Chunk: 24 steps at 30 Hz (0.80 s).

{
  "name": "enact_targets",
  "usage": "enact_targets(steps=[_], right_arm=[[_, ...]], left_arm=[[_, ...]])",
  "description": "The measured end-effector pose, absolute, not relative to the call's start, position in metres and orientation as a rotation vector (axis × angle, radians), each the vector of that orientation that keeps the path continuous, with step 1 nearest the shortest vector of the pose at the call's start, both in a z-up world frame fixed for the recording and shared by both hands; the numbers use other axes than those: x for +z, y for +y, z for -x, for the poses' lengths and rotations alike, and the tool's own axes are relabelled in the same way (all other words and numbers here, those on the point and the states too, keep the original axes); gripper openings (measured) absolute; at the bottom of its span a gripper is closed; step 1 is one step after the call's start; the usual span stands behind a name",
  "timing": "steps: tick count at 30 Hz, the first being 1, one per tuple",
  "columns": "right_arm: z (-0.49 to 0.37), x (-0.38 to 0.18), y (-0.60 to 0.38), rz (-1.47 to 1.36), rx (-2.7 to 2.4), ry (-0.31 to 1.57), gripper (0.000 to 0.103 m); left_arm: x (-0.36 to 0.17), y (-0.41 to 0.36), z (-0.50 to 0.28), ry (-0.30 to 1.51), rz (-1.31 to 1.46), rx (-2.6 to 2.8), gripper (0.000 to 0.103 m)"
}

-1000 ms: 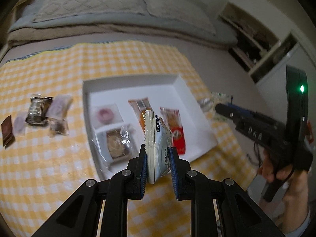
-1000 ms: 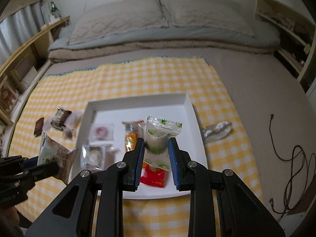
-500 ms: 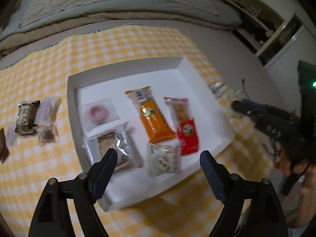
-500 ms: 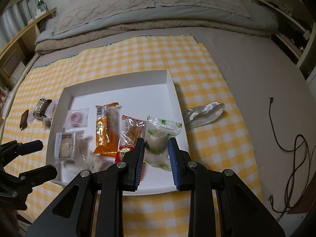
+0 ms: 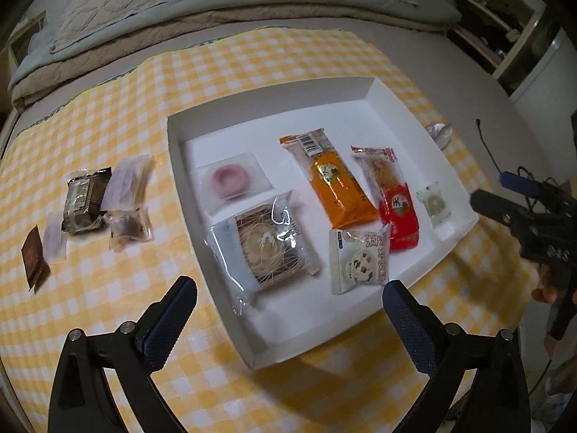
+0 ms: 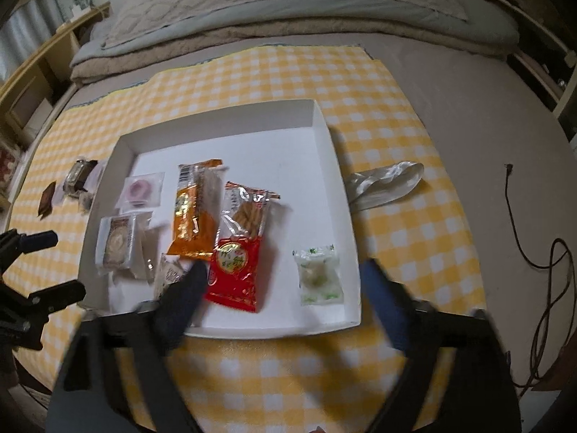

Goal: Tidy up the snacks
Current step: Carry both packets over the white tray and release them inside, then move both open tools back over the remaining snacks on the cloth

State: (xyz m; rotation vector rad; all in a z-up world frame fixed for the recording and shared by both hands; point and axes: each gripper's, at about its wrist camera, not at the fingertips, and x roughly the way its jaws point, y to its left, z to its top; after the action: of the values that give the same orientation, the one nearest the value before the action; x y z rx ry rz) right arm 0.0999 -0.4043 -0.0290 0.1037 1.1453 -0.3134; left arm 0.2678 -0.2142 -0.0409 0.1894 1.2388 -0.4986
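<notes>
Six snacks in tray (image 5: 404,108); five outside; both tongs just opened, empty.

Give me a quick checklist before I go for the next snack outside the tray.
1. Left gripper empty, jaws just opened wide: ok.
2. Right gripper empty, jaws just opened wide: ok.
3. Cream packet lying flat in the white tray: ok.
4. Green-and-white candy inside the tray, near its right wall: ok.
5. Loose snacks left on the checked cloth, such as the dark wrapped cake: not ok, still to move.
6. Crumpled clear wrapper beside the tray, snack or rubbish: cannot tell.
</notes>
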Motion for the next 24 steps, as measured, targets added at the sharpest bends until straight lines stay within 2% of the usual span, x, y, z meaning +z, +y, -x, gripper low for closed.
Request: enact_targets(steps=[1,14,24], right_arm=[[-0.099,-0.028,-0.403,-0.099,-0.311,1.142,0.103],[-0.084,-0.003,-0.374,-0.103,-0.299,1.067,0.103],[-0.1,0.022,-0.349,-0.082,-0.307,1.01,0.103]], left_arm=[[-0.04,-0.212,-0.267,1.238,-0.186,-0.501,0.103],[-0.009,-0.174,-0.264,1.185,-0.112,-0.461,0.103],[0.036,-0.12,-0.259,1.099,-0.047,-0.413,0.103]])
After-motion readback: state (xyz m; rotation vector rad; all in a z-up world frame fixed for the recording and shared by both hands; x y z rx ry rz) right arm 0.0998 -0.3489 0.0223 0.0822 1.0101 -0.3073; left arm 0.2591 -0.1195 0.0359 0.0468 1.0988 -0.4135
